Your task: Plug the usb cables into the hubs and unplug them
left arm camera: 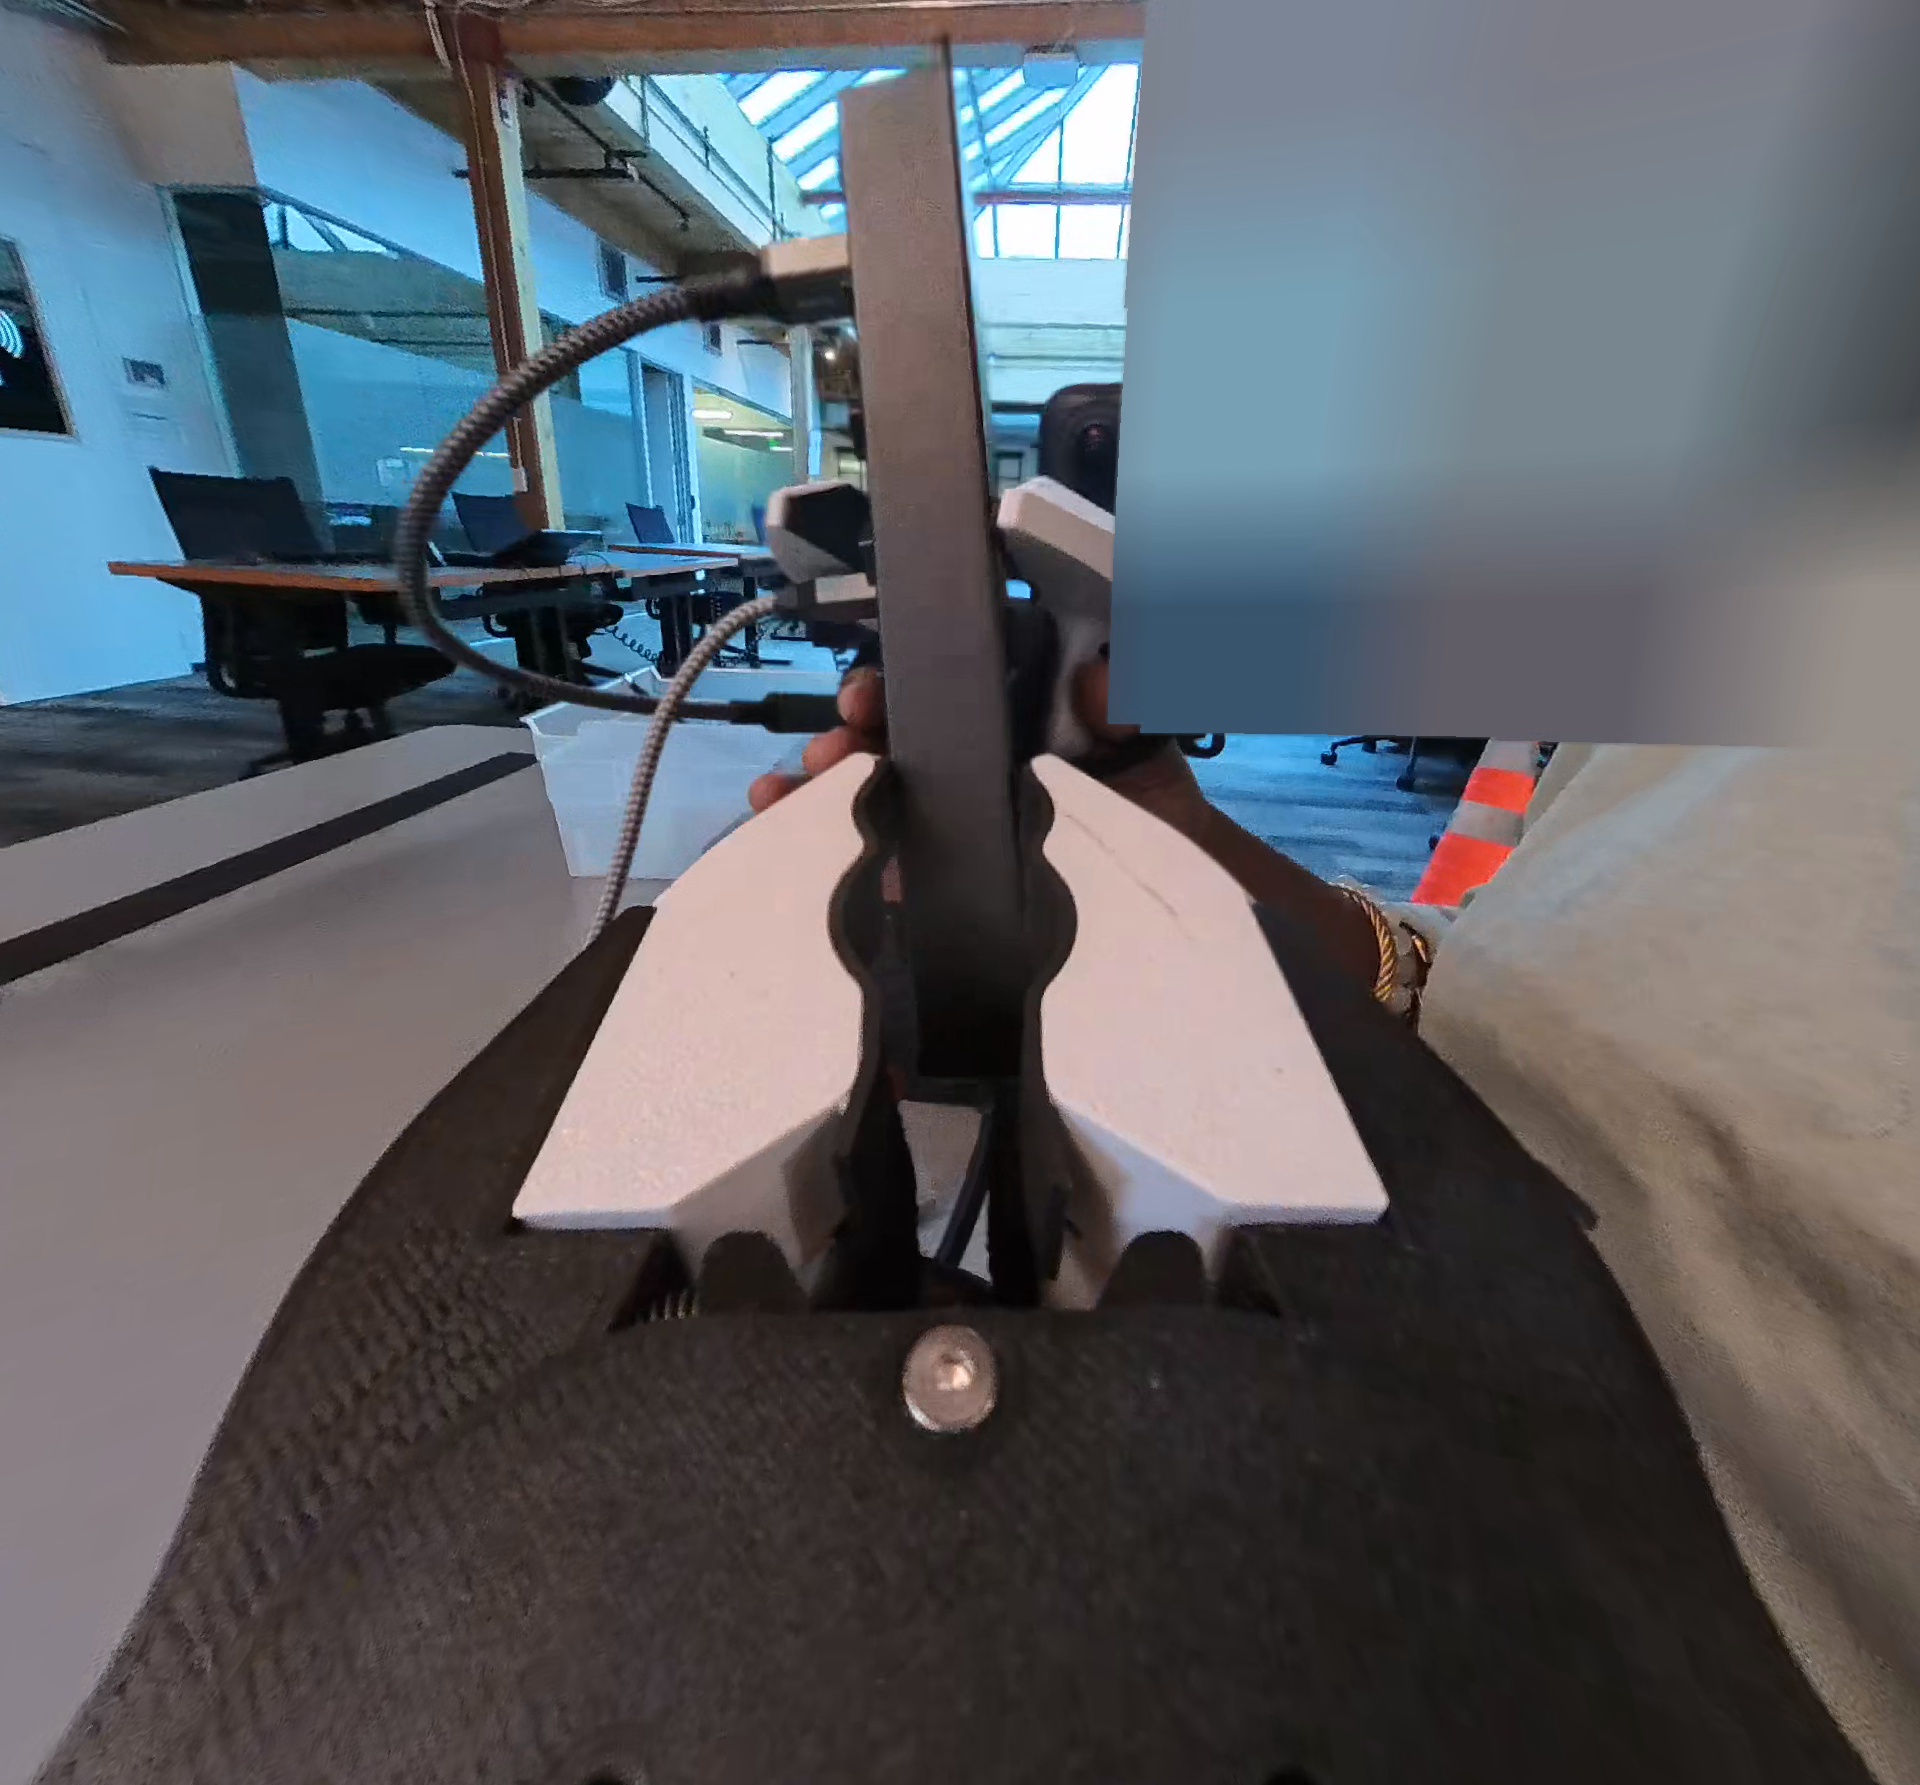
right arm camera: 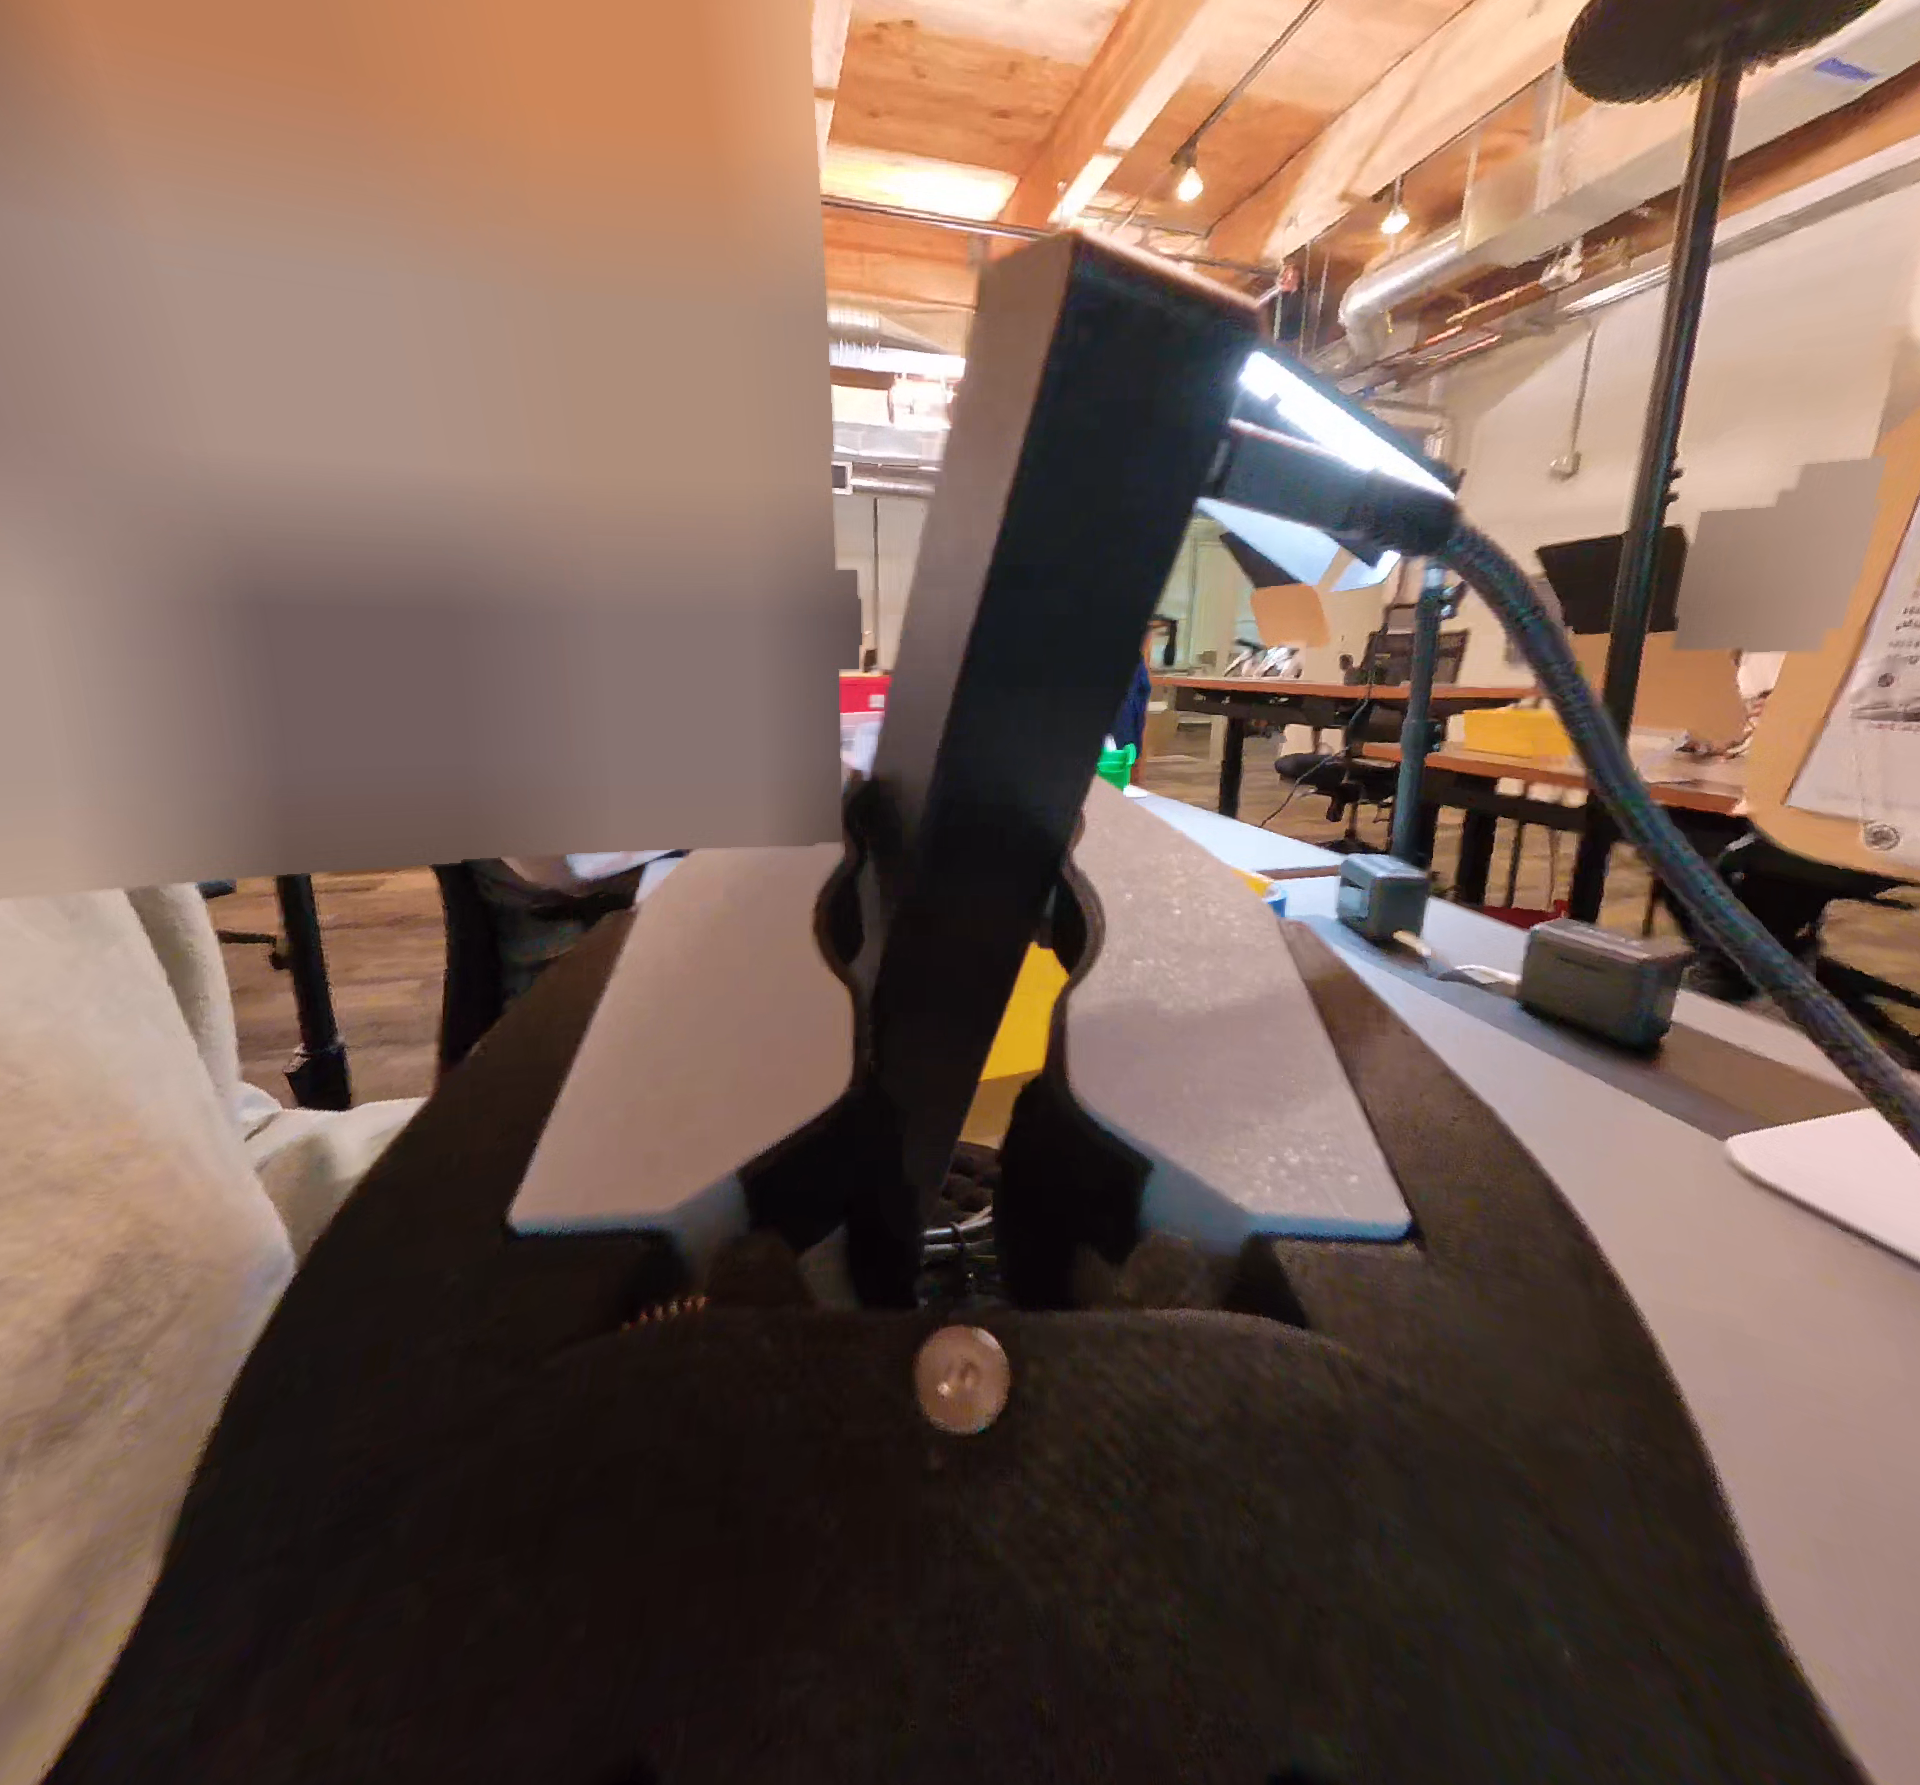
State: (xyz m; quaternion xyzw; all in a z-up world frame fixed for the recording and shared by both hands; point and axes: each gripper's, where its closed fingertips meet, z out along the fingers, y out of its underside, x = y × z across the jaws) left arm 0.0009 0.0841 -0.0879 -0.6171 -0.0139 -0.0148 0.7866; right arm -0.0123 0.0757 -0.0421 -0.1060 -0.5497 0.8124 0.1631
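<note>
USB hub (left arm camera: pixel 925 530), a long dark slab, stands on end between the jaws of the left gripper (left arm camera: pixel 948 904), which are pressed against its two flat sides and pinch its lower end. A braided grey cable (left arm camera: pixel 468 478) is plugged into the hub's side well beyond the jaws, loops outward, and curves back toward a hand (left arm camera: pixel 831 748) just past the fingertips. A second braided cable (left arm camera: pixel 665 727) runs from a plug lower on the same side down toward the pale table (left arm camera: pixel 312 1008). In the right wrist view, the right gripper (right arm camera: pixel 961 914) likewise clamps a dark hub (right arm camera: pixel 1039 613), its jaws closed on the lower end while the slab leans to the right of the jaw line. A dark braided cable (right arm camera: pixel 1621 779) is plugged into that hub's far end and droops down to the right of the jaws, above two small grey adapters (right arm camera: pixel 1595 992) on the table (right arm camera: pixel 1662 1320).
</note>
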